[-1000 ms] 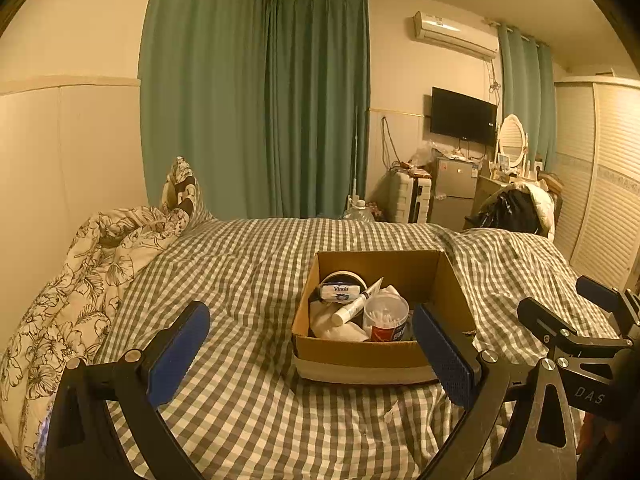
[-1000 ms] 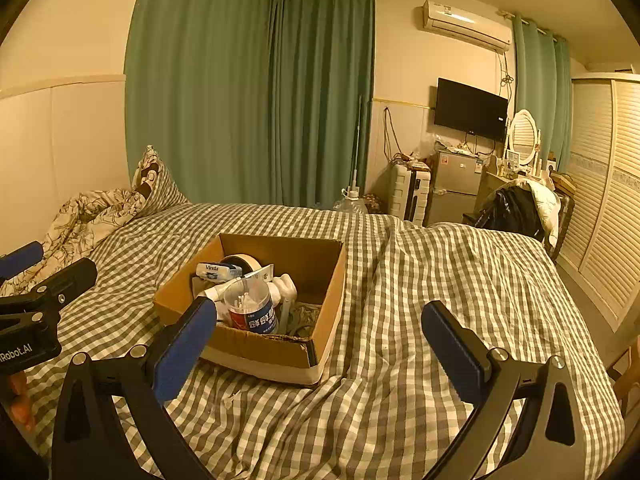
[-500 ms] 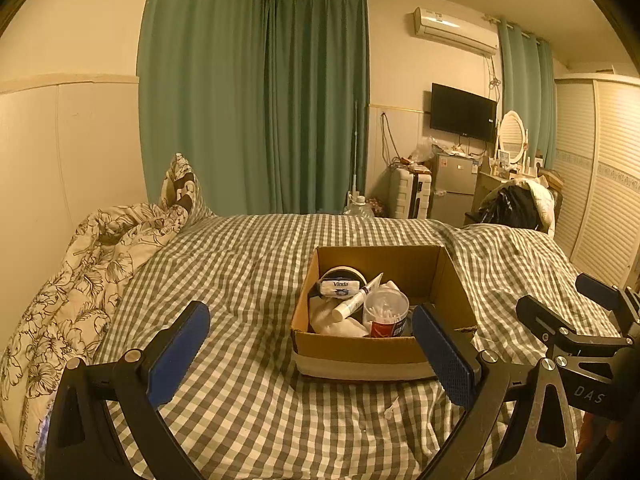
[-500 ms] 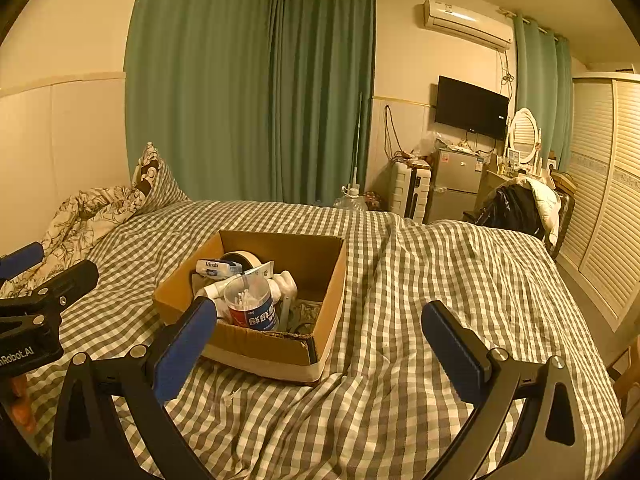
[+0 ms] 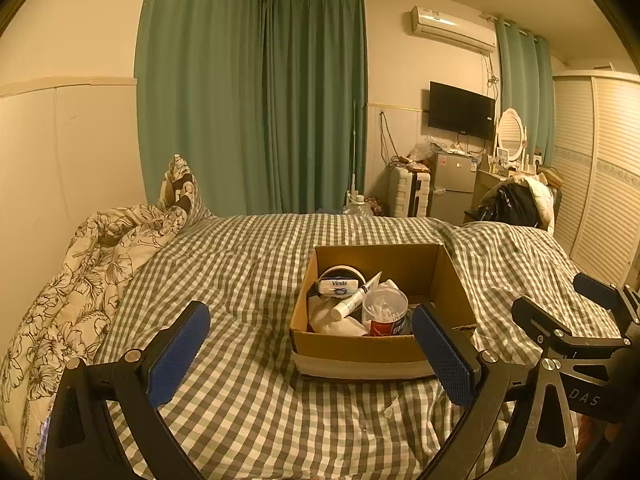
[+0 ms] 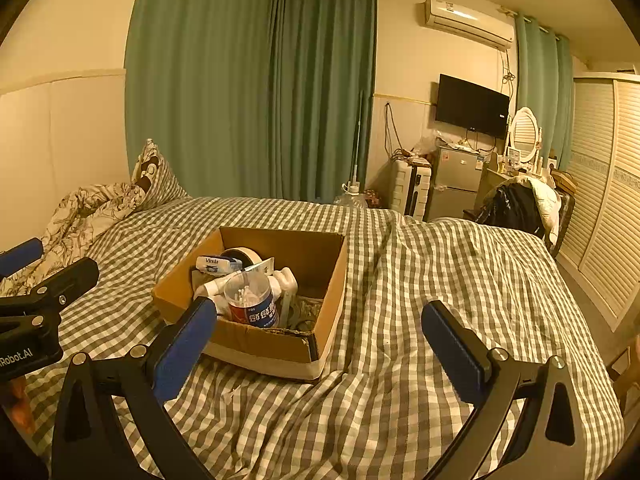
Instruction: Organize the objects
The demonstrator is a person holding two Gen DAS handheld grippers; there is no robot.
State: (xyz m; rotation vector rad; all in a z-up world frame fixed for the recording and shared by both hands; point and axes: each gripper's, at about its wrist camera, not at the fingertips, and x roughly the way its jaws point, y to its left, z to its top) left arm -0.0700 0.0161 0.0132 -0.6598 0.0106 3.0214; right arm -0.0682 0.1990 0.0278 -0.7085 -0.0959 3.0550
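An open cardboard box (image 5: 360, 350) sits on the checked bed cover, also in the right wrist view (image 6: 256, 340). It holds a clear tub of cotton swabs (image 5: 385, 312) (image 6: 251, 300), a white tube (image 5: 356, 298), a Vinda tissue pack (image 5: 339, 286) (image 6: 216, 264), a roll of tape (image 5: 340, 271) and a white bottle (image 6: 282, 280). My left gripper (image 5: 310, 354) is open and empty, just in front of the box. My right gripper (image 6: 320, 344) is open and empty, in front of the box's right corner.
A flowered quilt (image 5: 80, 280) and a pillow (image 5: 180, 188) lie at the left by the wall. Green curtains (image 5: 256, 100) hang behind the bed. A suitcase (image 5: 408, 196), small fridge (image 5: 454, 188), chair with clothes (image 5: 516, 204) and wardrobe (image 5: 600, 168) stand at the right.
Both grippers have drawn back and risen slightly, so the box sits a little lower and farther in both views. Both stay open.
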